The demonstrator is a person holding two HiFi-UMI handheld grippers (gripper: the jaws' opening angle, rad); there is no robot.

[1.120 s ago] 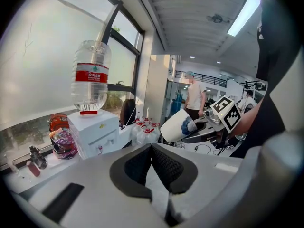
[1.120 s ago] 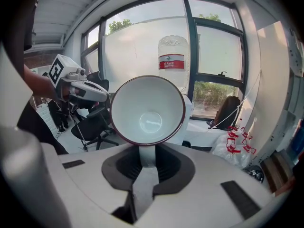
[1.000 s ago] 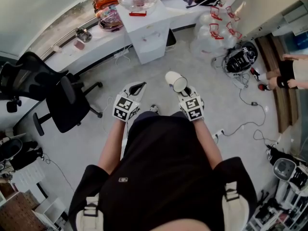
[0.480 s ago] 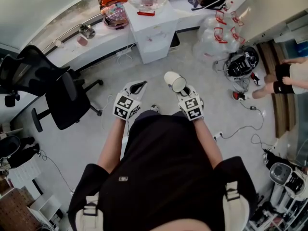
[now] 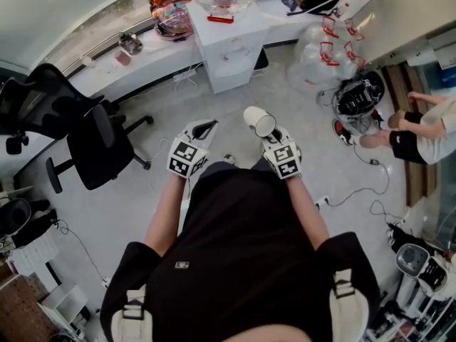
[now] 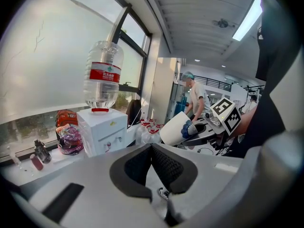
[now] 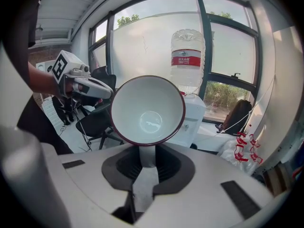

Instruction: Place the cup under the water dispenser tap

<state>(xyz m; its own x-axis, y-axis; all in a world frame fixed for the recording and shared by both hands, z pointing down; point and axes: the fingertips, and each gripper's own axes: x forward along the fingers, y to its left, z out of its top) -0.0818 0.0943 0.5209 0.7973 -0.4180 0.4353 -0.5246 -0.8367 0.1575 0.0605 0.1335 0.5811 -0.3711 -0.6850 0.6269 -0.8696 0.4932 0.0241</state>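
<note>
The cup (image 5: 260,121) has been picked up but not yet delivered. It is carried in the air over the floor, in front of the person and well apart from the water dispenser (image 5: 231,45), which stands at the front edge of the counter (image 5: 157,59) beneath the window. The approach to the dispenser and the setting-down under a tap are judged to be left. The right gripper (image 5: 268,132) is clamped on the cup's handle, which is seen pinched between its dark pads in the right gripper view. The left gripper (image 5: 199,130) is held beside it with its jaws together and nothing between them. The cup is tipped onto its side: its long axis is laid roughly along the gripper's line, the red-rimmed mouth is turned back toward the person and the base is pointed toward the dispenser, so righting is expected to be needed before placement.
</note>
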